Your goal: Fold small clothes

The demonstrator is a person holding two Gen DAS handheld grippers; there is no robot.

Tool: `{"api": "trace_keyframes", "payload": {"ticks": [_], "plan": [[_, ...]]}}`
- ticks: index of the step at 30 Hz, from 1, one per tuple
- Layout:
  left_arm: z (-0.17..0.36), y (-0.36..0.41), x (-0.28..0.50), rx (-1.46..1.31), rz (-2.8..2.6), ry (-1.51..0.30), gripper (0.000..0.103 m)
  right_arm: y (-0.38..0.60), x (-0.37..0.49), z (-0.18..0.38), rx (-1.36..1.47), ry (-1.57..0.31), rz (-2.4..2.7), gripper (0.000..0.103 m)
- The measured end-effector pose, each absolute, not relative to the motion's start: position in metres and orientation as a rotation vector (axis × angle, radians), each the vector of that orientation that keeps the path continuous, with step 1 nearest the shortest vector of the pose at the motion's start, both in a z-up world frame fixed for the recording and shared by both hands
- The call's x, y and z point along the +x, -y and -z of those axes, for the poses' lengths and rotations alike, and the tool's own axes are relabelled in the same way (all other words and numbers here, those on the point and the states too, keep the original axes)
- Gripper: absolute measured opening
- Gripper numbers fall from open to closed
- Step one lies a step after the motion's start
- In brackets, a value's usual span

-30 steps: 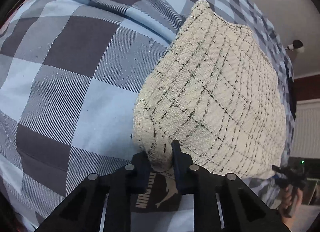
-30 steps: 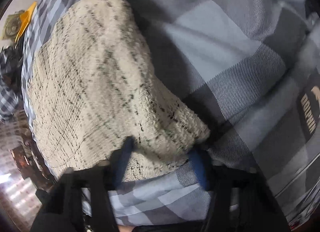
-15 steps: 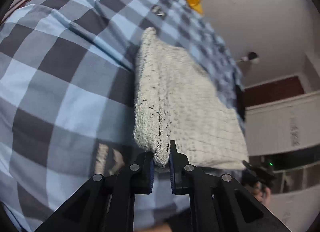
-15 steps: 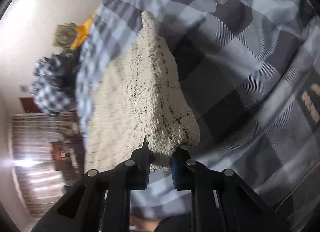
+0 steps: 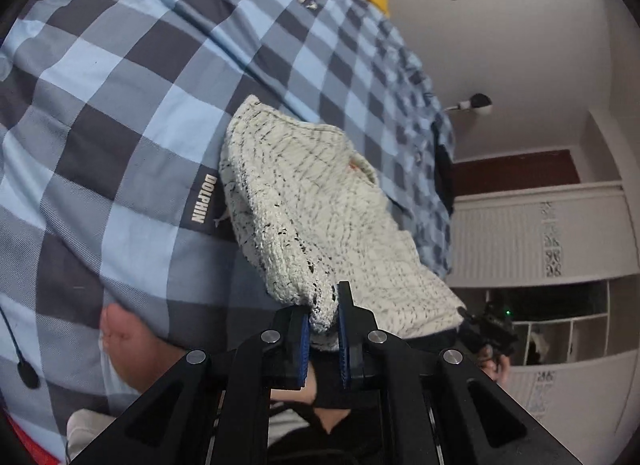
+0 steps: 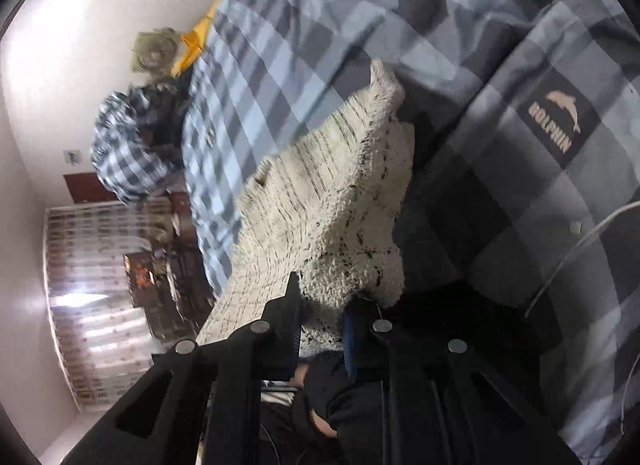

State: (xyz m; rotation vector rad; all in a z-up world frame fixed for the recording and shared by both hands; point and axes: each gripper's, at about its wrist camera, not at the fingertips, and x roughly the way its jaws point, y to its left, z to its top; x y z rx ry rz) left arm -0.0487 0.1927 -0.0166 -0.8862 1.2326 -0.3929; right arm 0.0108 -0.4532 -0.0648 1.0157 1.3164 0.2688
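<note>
A cream knitted garment [image 5: 320,205] with thin dark lines hangs lifted above the blue and grey checked bedsheet [image 5: 132,77]. My left gripper [image 5: 323,319] is shut on one near corner of it. In the right wrist view the same cream garment [image 6: 332,201] stretches away from my right gripper [image 6: 320,317], which is shut on the other near corner. The far edge of the garment still rests on the sheet. The other gripper [image 5: 486,329] shows at the right of the left wrist view, held by a hand.
The checked sheet [image 6: 500,169] carries a DOLPHIN label [image 6: 558,123]. A crumpled checked cloth [image 6: 128,145] lies at the far bed edge, with an orange item [image 6: 196,45] near it. A person's foot [image 5: 124,341] rests near the bed's front edge. White wall and cupboards stand beyond.
Both grippers closed on the garment's near corners and rose, lifting the near edge off the sheet. The garment now hangs stretched between them instead of lying flat.
</note>
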Motion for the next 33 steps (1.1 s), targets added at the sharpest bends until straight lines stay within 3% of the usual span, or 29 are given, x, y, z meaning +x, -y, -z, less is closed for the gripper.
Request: {"api": "trace_keyframes", "payload": {"ticks": [9,14,21,26,28,30,33], "plan": [[0.053,-0.209,0.098,-0.991,0.127,-1.162,0.011,0.465,0.132,0.062,1.032,-1.266,-0.12,0.013],[0.107,-0.195,0.184,-1.012,-0.006,-1.16,0.011,0.453,0.21,0.098,0.998,-1.222,0.052,0.012],[0.166,-0.198,0.209,-1.057,-0.071,-1.235,0.011,0.431,0.259,0.161,0.885,-1.269,0.036,0.013],[0.149,-0.206,0.205,-0.978,0.011,-1.293,0.012,0.451,0.247,0.147,0.993,-1.214,-0.05,0.028],[0.123,-0.199,0.202,-0.823,0.029,-1.31,0.013,0.466,0.23,0.118,0.94,-1.158,-0.04,0.042],[0.099,-0.189,0.201,-0.692,0.045,-1.316,0.014,0.47,0.217,0.098,0.864,-1.138,-0.041,0.076],[0.066,-0.181,0.197,-0.603,0.071,-1.303,0.016,0.463,0.192,0.077,0.686,-1.192,-0.11,0.08]]}}
